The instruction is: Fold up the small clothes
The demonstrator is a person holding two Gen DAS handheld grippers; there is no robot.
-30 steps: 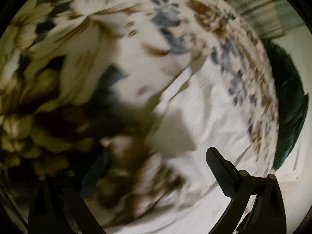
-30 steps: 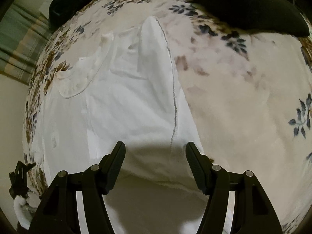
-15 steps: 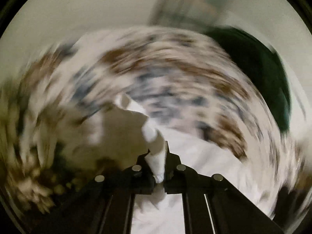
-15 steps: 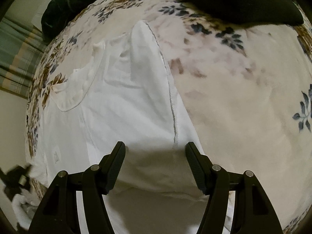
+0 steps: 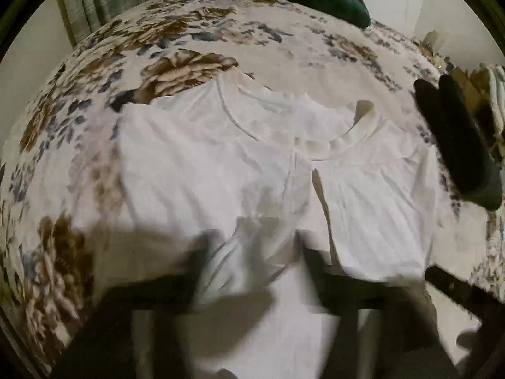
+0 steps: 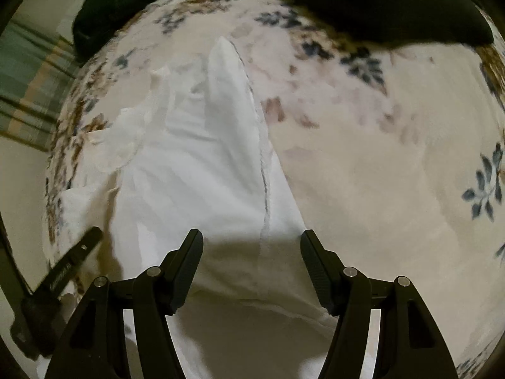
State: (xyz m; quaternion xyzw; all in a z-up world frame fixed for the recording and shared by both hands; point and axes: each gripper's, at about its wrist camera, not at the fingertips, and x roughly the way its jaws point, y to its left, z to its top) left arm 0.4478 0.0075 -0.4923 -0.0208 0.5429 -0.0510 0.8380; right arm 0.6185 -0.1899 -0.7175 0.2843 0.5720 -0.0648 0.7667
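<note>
Both grippers empty | left gripper (image 5: 252,252) jaws just opened wide, right gripper (image 6: 252,252) half-open | white shirt (image 5: 221,164) lies lengthwise ahead, hem nearest both.

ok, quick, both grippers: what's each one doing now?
Left gripper: jaws just opened, holding nothing, above the white shirt.
Right gripper: jaws open, over the shirt's hem, not clamping it.

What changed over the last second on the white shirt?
The left gripper pinched a fold of the white shirt, carried it across, and its jaws have just been opening, empty now. The right gripper stayed open over the hem; the floral bedspread is unchanged.
</note>
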